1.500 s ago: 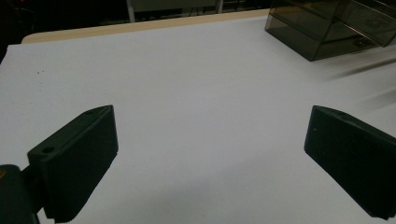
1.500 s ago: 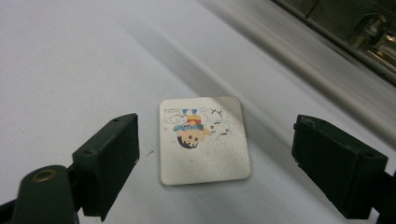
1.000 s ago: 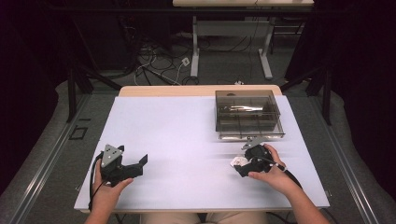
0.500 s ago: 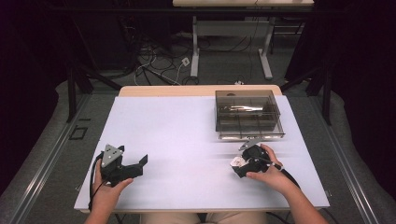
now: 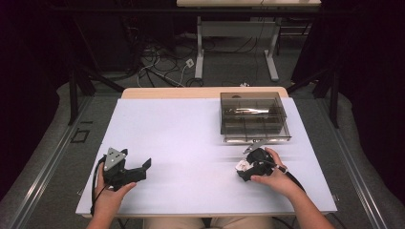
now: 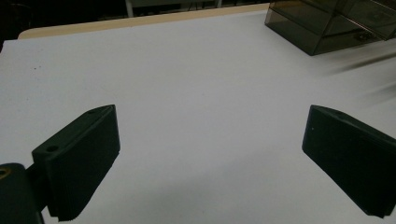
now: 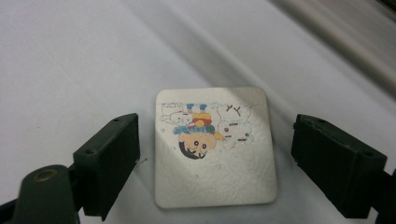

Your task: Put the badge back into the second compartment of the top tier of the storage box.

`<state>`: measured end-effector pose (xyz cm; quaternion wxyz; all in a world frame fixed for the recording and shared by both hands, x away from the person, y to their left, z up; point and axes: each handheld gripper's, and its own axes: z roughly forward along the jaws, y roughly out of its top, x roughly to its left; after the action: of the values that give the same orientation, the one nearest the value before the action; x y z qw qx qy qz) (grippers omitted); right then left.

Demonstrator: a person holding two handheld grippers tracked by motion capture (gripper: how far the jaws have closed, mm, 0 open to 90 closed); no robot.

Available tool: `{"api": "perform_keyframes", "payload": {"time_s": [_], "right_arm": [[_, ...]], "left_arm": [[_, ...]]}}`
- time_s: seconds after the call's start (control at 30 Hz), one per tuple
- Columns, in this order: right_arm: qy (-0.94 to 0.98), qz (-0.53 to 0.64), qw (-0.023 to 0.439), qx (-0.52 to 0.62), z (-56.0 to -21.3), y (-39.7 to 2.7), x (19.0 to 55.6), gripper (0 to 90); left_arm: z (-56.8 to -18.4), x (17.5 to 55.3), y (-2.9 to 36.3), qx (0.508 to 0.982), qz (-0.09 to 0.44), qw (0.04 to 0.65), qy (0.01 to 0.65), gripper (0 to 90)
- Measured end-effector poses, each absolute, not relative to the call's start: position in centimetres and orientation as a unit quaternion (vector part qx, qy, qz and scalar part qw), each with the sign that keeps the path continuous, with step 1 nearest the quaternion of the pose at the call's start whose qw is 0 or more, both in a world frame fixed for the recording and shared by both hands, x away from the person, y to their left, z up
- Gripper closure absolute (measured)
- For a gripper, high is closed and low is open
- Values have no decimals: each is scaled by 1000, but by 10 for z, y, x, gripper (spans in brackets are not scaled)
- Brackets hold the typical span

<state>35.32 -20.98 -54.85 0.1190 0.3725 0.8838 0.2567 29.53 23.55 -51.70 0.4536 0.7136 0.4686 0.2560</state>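
The small square card (image 7: 215, 147) with a cartoon print lies flat on the white table (image 5: 191, 138) near its right edge, just in front of the smoky clear box (image 5: 253, 117). The right gripper (image 7: 215, 161) straddles it with jaws released, pads clear of both edges, probably lining up a pinch. The left gripper (image 6: 210, 158) rests parted and empty by the front left corner, out of the way

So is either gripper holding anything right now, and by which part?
Nothing is held. The right gripper straddles the card, jaws clear of its edges; the left gripper is open over bare table.
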Motion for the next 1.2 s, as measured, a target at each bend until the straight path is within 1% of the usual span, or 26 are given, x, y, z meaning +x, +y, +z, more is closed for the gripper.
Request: {"api": "perform_keyframes", "payload": {"time_s": [0.17, 0.27, 0.5, 0.83, 0.93, 1.0, 1.2], "right_arm": [[881, 260, 121, 376, -550, -210, 355, 154], [881, 259, 114, 378, -549, -211, 355, 159], [882, 262, 103, 378, -549, -212, 354, 205], [876, 272, 107, 384, -549, -210, 353, 250], [876, 274, 106, 382, -549, -211, 353, 283], [878, 268, 109, 381, -547, -211, 353, 325], [875, 268, 109, 388, -547, -211, 352, 330]], "left_arm": [[-517, 295, 235, 714, 256, 453, 469, 44], [-517, 295, 235, 714, 256, 453, 469, 44], [-517, 295, 236, 715, 256, 452, 468, 47], [-517, 295, 235, 715, 255, 451, 469, 52], [-517, 295, 235, 715, 255, 451, 469, 53], [-517, 295, 235, 716, 256, 450, 468, 54], [-517, 295, 235, 716, 256, 450, 469, 56]]}}
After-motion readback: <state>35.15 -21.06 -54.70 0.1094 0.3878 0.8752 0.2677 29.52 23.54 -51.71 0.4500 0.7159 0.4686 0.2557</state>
